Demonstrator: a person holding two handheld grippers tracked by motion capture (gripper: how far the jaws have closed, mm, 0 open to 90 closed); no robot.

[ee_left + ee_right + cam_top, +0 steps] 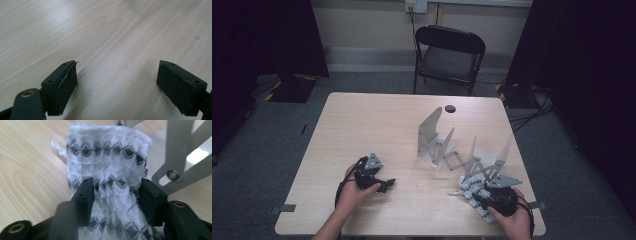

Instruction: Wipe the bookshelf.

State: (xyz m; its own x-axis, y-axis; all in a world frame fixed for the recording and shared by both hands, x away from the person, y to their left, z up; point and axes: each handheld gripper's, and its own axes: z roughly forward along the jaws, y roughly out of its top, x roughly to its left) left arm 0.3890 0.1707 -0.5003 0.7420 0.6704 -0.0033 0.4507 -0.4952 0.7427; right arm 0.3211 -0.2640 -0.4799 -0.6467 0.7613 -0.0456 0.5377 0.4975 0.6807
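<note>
Cloth (107, 170): white, black diamond bands, bunched on the table's (362, 130) near right corner, just beside the metal rack (462, 150) (folding, scissor-jointed). Right gripper (116, 192): jaws either side of the cloth, partly apart; whether the pads press it I cannot tell. Left gripper (116, 85): jaws wide apart over bare wood, holding nothing. Chair (449, 55): black, beyond the table.

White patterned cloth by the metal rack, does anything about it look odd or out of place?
Yes. The white cloth lies bunched on the table at the foot of the folding metal rack rather than draped over it. It sits crumpled between the right gripper jaws. The left gripper is open over bare wood.
</note>
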